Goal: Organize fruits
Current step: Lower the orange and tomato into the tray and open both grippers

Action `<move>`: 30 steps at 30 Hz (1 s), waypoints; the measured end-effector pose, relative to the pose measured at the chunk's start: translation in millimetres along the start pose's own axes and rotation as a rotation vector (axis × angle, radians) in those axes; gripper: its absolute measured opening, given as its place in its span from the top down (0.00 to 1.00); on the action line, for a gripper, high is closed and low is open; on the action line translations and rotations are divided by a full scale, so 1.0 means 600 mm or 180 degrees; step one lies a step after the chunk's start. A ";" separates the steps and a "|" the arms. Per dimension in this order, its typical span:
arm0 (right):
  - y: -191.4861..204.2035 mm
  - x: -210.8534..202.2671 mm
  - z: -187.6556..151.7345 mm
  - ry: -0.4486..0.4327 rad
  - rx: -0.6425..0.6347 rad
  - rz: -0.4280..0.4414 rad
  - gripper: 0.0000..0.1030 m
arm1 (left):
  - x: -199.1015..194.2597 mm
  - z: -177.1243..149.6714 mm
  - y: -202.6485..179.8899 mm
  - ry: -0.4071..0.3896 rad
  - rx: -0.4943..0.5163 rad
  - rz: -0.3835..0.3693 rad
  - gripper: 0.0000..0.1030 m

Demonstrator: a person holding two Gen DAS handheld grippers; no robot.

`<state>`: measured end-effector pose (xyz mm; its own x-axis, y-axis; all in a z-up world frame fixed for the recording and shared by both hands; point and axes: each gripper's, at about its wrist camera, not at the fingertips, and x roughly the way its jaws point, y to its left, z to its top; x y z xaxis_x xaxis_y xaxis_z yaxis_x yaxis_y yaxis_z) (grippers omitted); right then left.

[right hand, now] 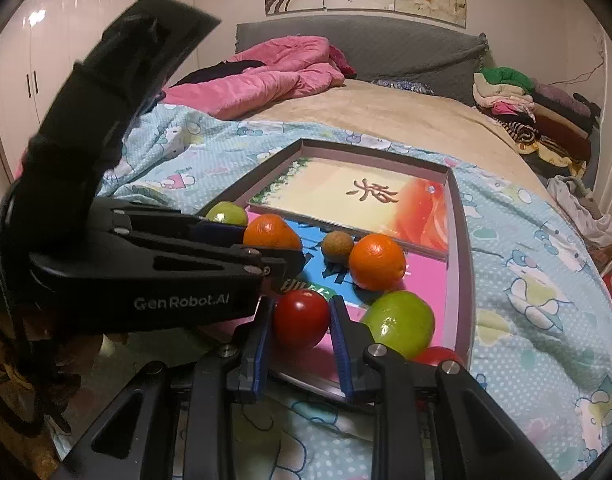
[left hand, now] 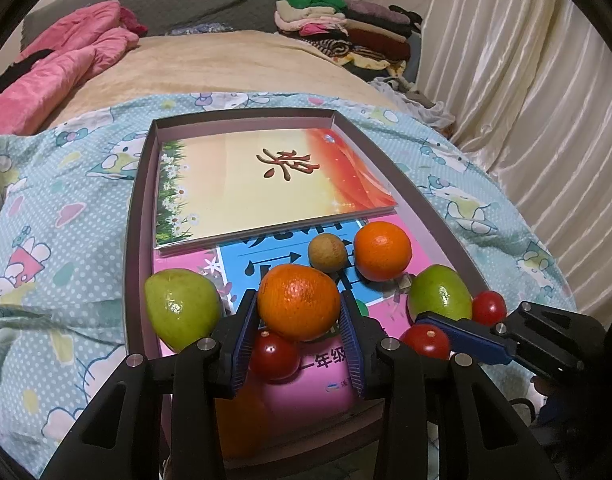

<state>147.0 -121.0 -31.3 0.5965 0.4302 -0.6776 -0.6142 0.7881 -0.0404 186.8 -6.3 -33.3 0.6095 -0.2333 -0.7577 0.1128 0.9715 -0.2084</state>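
Observation:
A shallow brown-rimmed box [left hand: 140, 216] [right hand: 462, 240] lies on the bed, lined with books. My left gripper [left hand: 298, 322] [right hand: 272, 242] is shut on an orange [left hand: 298, 306] [right hand: 271, 232] over the box's near end, with a small red tomato [left hand: 274, 356] just beneath. My right gripper [right hand: 301, 332] [left hand: 424, 330] is shut on another red tomato [right hand: 300, 318] [left hand: 424, 342] at the near right. Loose in the box are a second orange [left hand: 382, 250] [right hand: 376, 262], a small brown fruit [left hand: 328, 252] [right hand: 337, 244], two green fruits [left hand: 182, 308] [left hand: 440, 294] [right hand: 400, 322] and a third tomato [left hand: 489, 307].
A picture book [left hand: 266, 184] fills the far half of the box. The box rests on a blue cartoon-print quilt [left hand: 66, 220]. A pink duvet [left hand: 62, 72] lies at the far left and stacked clothes [left hand: 346, 28] at the far right. Curtains [left hand: 526, 80] hang on the right.

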 end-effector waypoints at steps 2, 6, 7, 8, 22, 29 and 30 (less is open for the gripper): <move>-0.001 0.001 0.000 0.0000 0.0005 -0.0007 0.73 | 0.007 0.003 0.001 0.0014 0.0009 0.0023 0.61; -0.004 0.008 0.002 0.0001 0.0009 -0.0038 0.73 | 0.014 0.004 0.001 0.0026 0.0014 0.0039 0.60; -0.005 0.009 0.001 0.0010 0.0009 -0.0042 0.73 | 0.014 0.003 0.001 0.0026 0.0014 0.0037 0.60; -0.005 0.009 -0.001 0.0014 0.0018 -0.0036 0.73 | 0.014 0.003 0.002 0.0027 0.0015 0.0034 0.60; -0.005 0.009 -0.003 -0.0005 0.0031 -0.0044 0.73 | 0.013 0.002 0.003 0.0031 0.0026 0.0052 0.60; -0.004 0.008 -0.004 -0.0013 0.0033 -0.0061 0.73 | 0.013 0.002 0.003 0.0037 0.0022 0.0054 0.60; -0.004 0.007 -0.004 -0.0014 0.0038 -0.0056 0.73 | 0.013 0.002 0.003 0.0040 0.0022 0.0056 0.60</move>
<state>149.7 -122.2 -35.9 0.6095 0.4179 -0.6737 -0.5973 0.8009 -0.0435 192.9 -6.6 -38.8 0.6016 -0.2166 -0.7689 0.1075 0.9757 -0.1908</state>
